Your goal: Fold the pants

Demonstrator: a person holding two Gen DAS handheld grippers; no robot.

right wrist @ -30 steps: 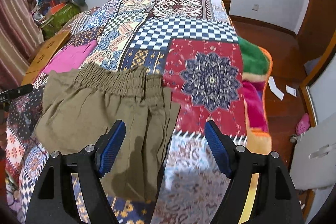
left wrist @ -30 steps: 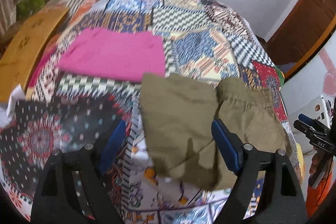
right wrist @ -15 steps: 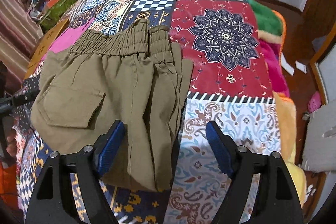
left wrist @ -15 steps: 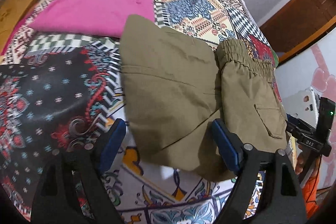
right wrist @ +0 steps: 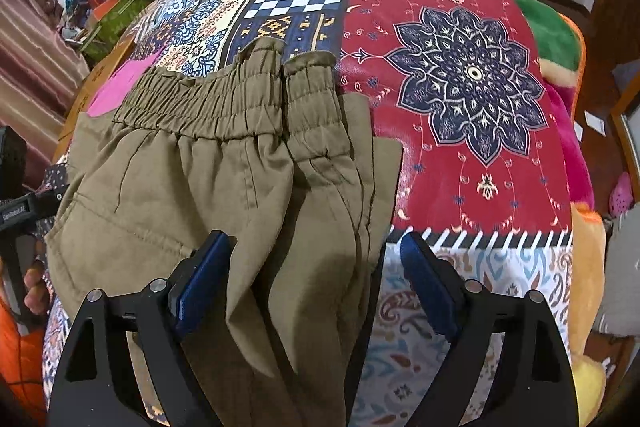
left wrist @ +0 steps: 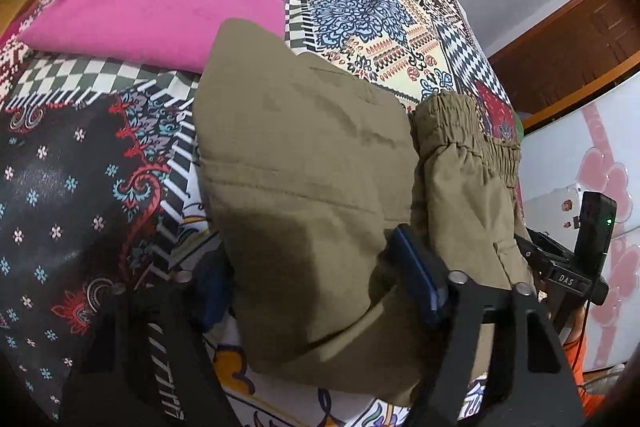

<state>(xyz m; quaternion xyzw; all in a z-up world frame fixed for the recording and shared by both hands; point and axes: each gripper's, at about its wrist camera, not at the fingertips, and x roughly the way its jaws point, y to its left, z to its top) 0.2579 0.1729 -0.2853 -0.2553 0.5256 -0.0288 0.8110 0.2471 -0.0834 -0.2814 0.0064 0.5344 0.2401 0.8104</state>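
The olive pants (left wrist: 304, 163) lie folded on the patchwork bed (right wrist: 472, 75) at frame centre, straddled by each gripper's spread fingers, the left gripper's (left wrist: 316, 281) just narrowing, the right gripper's (right wrist: 316, 279) widening.

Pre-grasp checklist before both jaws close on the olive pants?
1. Left gripper straddles the near edge of the olive pants: ok; jaws have just been closing, cloth between them.
2. Left pads pressing cloth: cannot tell.
3. Right gripper over the bunched fold by the waistband: ok; jaws have just been opening, not gripping.
4. Right jaws catch every layer: cannot tell.
5. Pink garment out of both grips: ok.
6. Pants lie flat on the patchwork cover: not ok, folds ridged.
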